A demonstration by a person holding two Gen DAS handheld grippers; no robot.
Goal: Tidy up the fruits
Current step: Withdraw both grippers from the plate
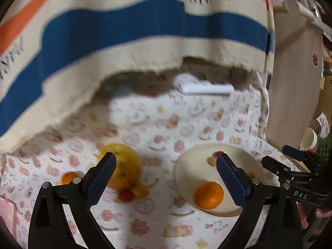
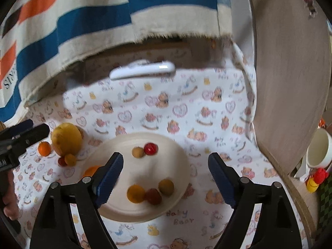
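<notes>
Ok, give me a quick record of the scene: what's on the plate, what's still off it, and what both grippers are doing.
surface: cloth with a bear print
plate: one orange, two red fruits, three small yellowish fruits
off the plate: large yellow fruit, small orange, small yellow fruit, small red fruit, all left of the plate
left gripper: open, nothing between its fingers
right gripper: open, nothing between its fingers
behind: striped cloth, white bar-shaped object

Bear-print tablecloth (image 2: 186, 108) under a hanging striped cloth (image 1: 124, 31), beside a wooden board (image 2: 290, 72).
</notes>
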